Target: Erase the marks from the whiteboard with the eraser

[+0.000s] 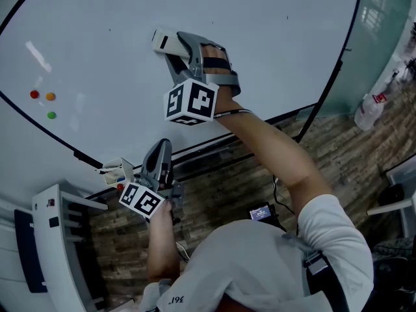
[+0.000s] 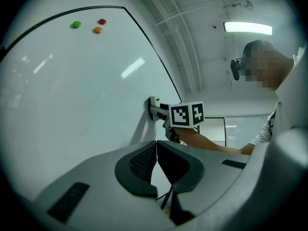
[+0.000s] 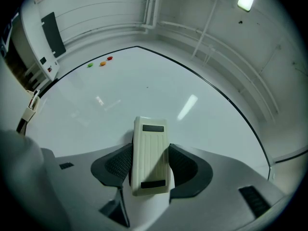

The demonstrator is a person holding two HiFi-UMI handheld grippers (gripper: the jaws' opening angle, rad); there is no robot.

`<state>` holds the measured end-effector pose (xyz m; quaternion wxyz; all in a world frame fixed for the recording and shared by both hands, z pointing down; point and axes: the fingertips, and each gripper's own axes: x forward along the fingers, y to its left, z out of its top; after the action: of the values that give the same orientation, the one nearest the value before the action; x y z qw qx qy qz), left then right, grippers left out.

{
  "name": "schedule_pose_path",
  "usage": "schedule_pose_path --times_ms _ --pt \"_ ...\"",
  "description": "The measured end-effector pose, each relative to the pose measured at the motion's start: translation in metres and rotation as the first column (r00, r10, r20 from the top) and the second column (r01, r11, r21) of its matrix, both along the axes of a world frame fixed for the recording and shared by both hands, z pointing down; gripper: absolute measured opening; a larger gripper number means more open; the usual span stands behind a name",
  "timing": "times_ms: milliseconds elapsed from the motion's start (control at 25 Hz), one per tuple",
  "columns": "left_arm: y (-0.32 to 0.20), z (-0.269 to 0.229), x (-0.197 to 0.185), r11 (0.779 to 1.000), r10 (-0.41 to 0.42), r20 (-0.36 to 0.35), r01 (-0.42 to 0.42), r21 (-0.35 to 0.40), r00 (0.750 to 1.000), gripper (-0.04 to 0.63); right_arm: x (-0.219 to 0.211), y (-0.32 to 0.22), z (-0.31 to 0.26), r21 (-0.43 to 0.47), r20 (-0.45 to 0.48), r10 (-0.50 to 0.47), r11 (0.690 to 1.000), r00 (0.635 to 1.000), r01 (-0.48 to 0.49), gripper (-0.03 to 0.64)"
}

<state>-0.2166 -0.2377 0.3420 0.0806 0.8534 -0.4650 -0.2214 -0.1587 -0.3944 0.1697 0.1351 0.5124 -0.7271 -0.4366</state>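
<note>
The cream eraser (image 1: 161,42) is pressed flat against the whiteboard (image 1: 260,38), and my right gripper (image 1: 170,47) is shut on it. In the right gripper view the eraser (image 3: 150,153) fills the gap between the dark pads (image 3: 185,163), with the whiteboard (image 3: 144,95) behind it. The board looks clean apart from a tiny dot (image 3: 147,86). My left gripper (image 1: 162,147) hangs low by the board's bottom edge. In its own view my left gripper (image 2: 156,150) is shut on nothing, and the eraser (image 2: 154,106) shows against the whiteboard (image 2: 72,90).
Red (image 1: 34,94), orange (image 1: 50,97) and green (image 1: 51,115) magnets sit at the board's left. Small items (image 1: 117,172) lie on the board's ledge beside the left gripper. A white rack (image 1: 58,239) stands at lower left, a spray bottle (image 1: 370,109) at right.
</note>
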Motion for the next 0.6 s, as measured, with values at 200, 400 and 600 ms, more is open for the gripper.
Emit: schedule_pose_path --times_ms 200,400,600 --pt "-0.011 0.001 0.024 1.000 0.026 0.014 -0.026 -0.009 1.000 0.006 0.033 -0.010 -0.006 -0.004 0.035 0.020 1.000 0.999 -0.020 0.252" --pt "-0.023 0.000 0.049 0.999 0.048 0.030 -0.048 -0.015 0.998 0.006 0.069 -0.022 -0.011 -0.013 0.076 0.037 0.999 0.996 -0.036 0.252" --pt "-0.035 -0.002 0.080 0.998 0.068 0.042 -0.067 -0.014 0.997 0.006 0.103 -0.033 -0.012 -0.012 0.090 0.049 0.999 0.995 -0.048 0.252"
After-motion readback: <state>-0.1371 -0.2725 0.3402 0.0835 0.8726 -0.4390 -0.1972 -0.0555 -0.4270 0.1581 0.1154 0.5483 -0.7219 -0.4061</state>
